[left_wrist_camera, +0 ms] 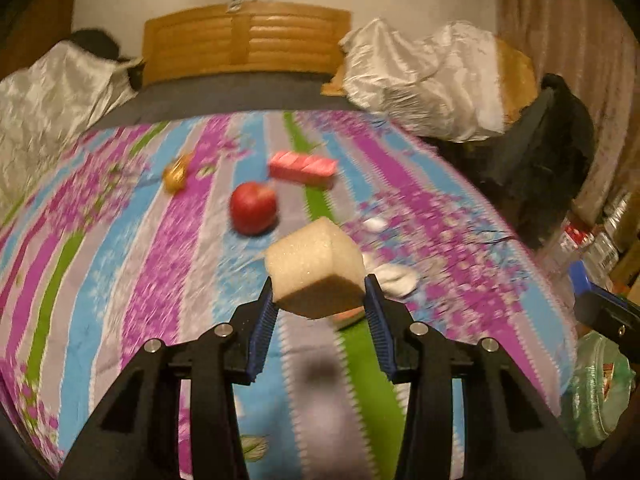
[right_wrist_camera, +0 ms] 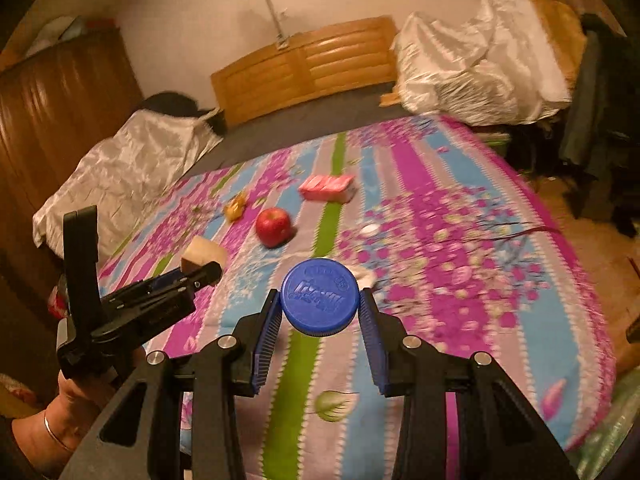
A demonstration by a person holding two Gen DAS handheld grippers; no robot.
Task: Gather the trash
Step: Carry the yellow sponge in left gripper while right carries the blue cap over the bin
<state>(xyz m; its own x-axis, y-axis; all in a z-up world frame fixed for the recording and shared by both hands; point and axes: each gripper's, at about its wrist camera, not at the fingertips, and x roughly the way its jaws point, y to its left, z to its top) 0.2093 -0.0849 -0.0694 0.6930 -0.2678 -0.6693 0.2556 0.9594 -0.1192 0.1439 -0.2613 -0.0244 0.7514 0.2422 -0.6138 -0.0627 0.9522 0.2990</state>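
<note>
My left gripper (left_wrist_camera: pixel 320 300) is shut on a beige foam block (left_wrist_camera: pixel 314 266) and holds it above the striped floral bedspread (left_wrist_camera: pixel 120 264). It also shows at the left of the right wrist view (right_wrist_camera: pixel 200 270) with the foam block (right_wrist_camera: pixel 202 256). My right gripper (right_wrist_camera: pixel 320 308) is shut on a blue bottle cap (right_wrist_camera: pixel 319 297), held above the bed. On the bed lie crumpled white tissue (left_wrist_camera: pixel 396 274), a small white scrap (left_wrist_camera: pixel 375 223), a gold wrapper (left_wrist_camera: pixel 176 174), a red apple (left_wrist_camera: pixel 253 208) and a pink pack (left_wrist_camera: pixel 302 168).
A wooden headboard (left_wrist_camera: pixel 246 40) stands at the back. Silvery cloth-covered bundles (left_wrist_camera: pixel 424 76) sit at both back corners. A green plastic bag (left_wrist_camera: pixel 596 392) lies beside the bed at the right, near bottles and dark clothing (left_wrist_camera: pixel 548 152). A wooden cabinet (right_wrist_camera: pixel 60 120) stands at the left.
</note>
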